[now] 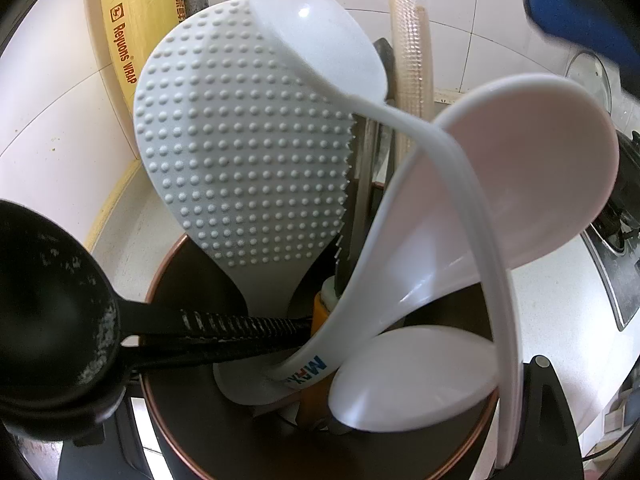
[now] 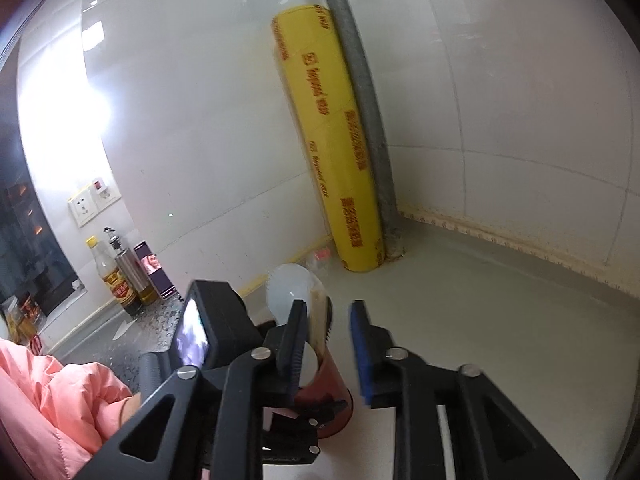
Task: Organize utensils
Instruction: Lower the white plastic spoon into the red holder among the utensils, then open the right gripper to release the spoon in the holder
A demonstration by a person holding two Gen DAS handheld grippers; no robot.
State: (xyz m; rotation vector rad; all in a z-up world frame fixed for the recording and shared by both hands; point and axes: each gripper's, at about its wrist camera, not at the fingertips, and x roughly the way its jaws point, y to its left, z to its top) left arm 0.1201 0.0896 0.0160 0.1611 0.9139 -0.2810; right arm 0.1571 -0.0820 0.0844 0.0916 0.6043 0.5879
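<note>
Left gripper point(image 1: 320, 432) clamped around brown holder point(image 1: 168, 420) on the counter, crammed with white spoons point(image 1: 320, 40), dotted rice paddle point(image 1: 240, 140), black ladle point(image 1: 44, 304). Right gripper point(image 2: 328, 344) parted, empty, above that holder; yellow wrap roll point(image 2: 332, 140) behind.

A tall yellow roll of cling wrap point(image 2: 334, 140) stands in the far corner, leaning against a grey pipe point(image 2: 362, 80) on the white tiled wall point(image 2: 520, 100). Further left along the pale surface point(image 2: 480, 320) sit a sauce bottle point(image 2: 114, 276), a steel oil dispenser point(image 2: 134, 272) and a small dark box point(image 2: 154, 272), below a wall socket point(image 2: 94, 200). Beside the pipe hangs what may be a clear ribbed hose point(image 1: 408, 40). A pink sleeve point(image 2: 52, 400) shows near left.
</note>
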